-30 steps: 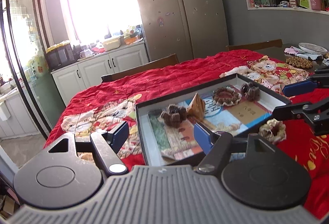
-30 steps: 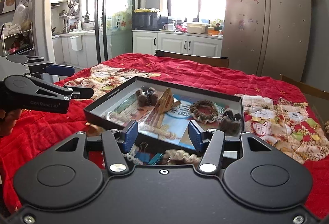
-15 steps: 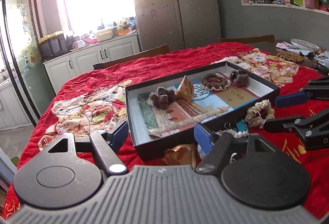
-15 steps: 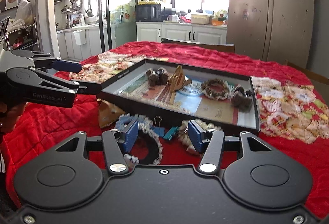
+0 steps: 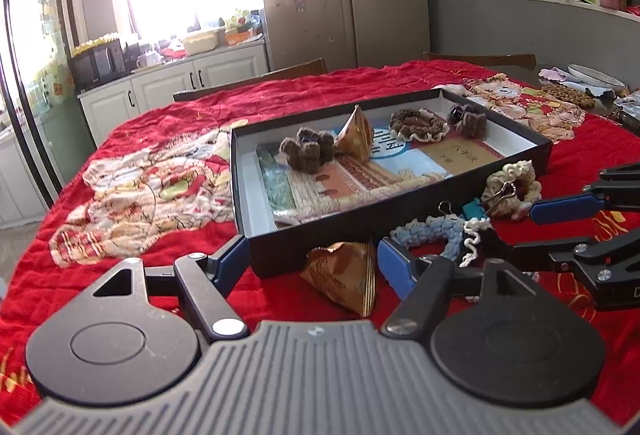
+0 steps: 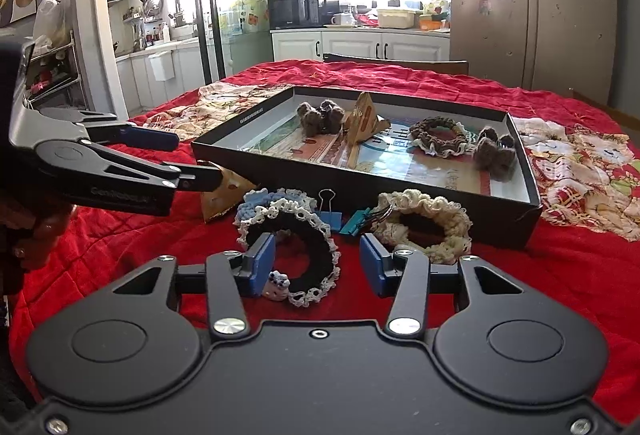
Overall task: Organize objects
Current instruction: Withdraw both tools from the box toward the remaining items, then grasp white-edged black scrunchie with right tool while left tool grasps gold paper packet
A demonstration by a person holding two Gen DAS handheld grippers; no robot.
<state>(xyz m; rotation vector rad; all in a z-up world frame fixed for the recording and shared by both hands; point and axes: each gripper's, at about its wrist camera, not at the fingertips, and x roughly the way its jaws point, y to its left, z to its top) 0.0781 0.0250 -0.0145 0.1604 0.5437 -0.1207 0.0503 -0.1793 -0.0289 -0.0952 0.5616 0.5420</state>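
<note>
A black shallow box (image 5: 400, 213) (image 6: 360, 183) lies on the red cloth and holds brown furry hair ties, a brown scrunchie and a paper pyramid packet. In front of it lie loose items. My left gripper (image 5: 312, 267) is open, its fingers either side of a brown pyramid packet (image 5: 344, 275) (image 6: 224, 191) without pressing it. My right gripper (image 6: 318, 263) has its jaws closing around a black scrunchie with white lace (image 6: 296, 247), pads apart from it. A blue scrunchie (image 6: 260, 201), a cream scrunchie (image 6: 424, 227) (image 5: 512, 187) and two binder clips (image 6: 330, 213) lie nearby.
A patterned bear cloth (image 5: 152, 191) (image 6: 580, 171) lies on both sides of the box. Wooden chair backs (image 5: 256, 77) stand at the table's far edge. A plate (image 5: 596, 73) and small items sit far right. A person's hand (image 6: 36, 231) holds the left gripper.
Both grippers have sunk toward the table, bringing the loose items in front of the box between their fingers. The right jaws have narrowed a little.
</note>
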